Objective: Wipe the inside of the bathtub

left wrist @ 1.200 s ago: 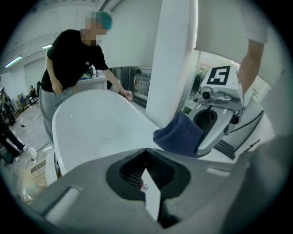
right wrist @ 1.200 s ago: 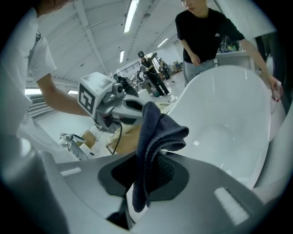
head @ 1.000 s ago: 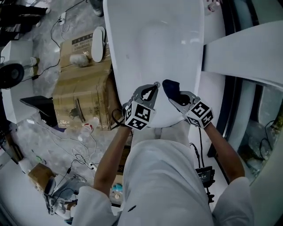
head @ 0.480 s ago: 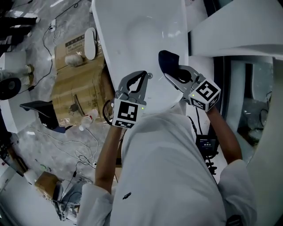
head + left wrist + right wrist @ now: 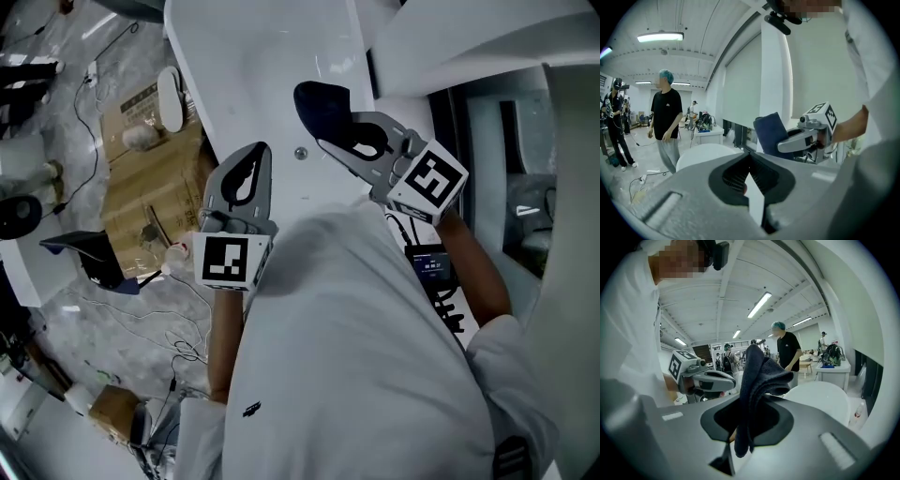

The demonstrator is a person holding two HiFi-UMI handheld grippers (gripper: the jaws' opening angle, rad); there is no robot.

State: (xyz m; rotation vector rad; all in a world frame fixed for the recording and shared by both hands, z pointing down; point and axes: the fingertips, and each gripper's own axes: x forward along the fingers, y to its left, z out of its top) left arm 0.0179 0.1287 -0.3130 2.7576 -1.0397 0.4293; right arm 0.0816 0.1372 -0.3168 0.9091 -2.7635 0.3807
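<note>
Holding the cloth: the right gripper point(image 5: 342, 141) has its jaws squeezed on a dark blue cloth point(image 5: 321, 105). The cloth sticks out past the tips and flops over to one side.
Left gripper: the left gripper point(image 5: 259, 159) has its jaws closed together with nothing between them. It sits near the right gripper, on that gripper's left.
Bathtub: the white bathtub point(image 5: 246, 52) lies below and ahead of both grippers. Its drain point(image 5: 300, 152) shows between the two sets of tips in the head view.
Cloth and tub: both gripper views look out across the room, so the cloth seems to be up in the air and not on the tub. The wiping looks not yet begun.
Slip risk: only one fold of the cloth is pinched. A hard push on the smooth tub wall could pull the cloth out of the jaws.
Bump risk: the left gripper is hard and bare. If it goes down with the cloth, it could knock or scratch the tub.
Trip risk: cables point(image 5: 164, 323) lie on the floor below and to the left of the left gripper. A step that way could catch a foot.
Writing: the cardboard box point(image 5: 155, 183) to the left of the left gripper has dark print, too small to read.
Markers: each cube point(image 5: 228, 261) has black and white squares, not words.
</note>
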